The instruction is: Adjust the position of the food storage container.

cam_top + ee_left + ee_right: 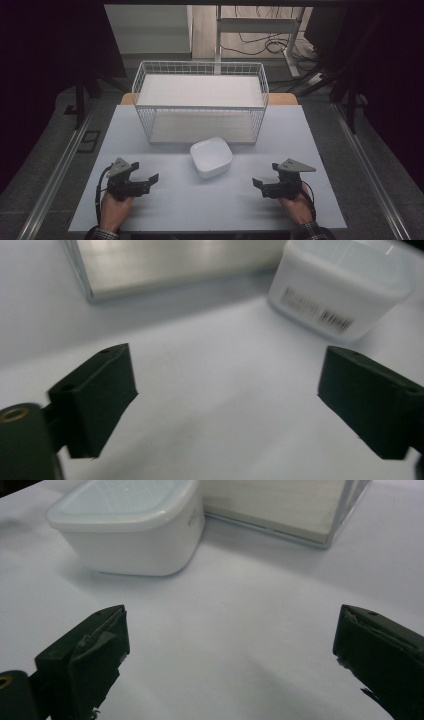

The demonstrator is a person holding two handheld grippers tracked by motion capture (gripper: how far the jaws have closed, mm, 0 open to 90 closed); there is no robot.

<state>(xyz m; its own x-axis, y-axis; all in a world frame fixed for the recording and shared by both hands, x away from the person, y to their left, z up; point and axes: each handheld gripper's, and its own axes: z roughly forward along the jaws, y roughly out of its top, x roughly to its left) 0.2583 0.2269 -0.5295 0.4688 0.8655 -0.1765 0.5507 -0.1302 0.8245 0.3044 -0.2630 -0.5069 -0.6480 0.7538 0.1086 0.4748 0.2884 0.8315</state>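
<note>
A white square bowl stands near the middle of the pale table, just in front of a white wire rack. My left gripper rests low at the table's left, open, nothing between its jaws. In the left gripper view the bowl sits ahead to the upper right, a barcode on its side. My right gripper lies at the table's right, also open and holding nothing. Its own view has the bowl ahead at upper left and the rack's base behind it.
The wire rack has two white shelves and fills the table's far half. In the left gripper view its lower shelf edge runs across the top. Bare table lies between the two grippers. Dark curtains, metal rails and cables surround the table.
</note>
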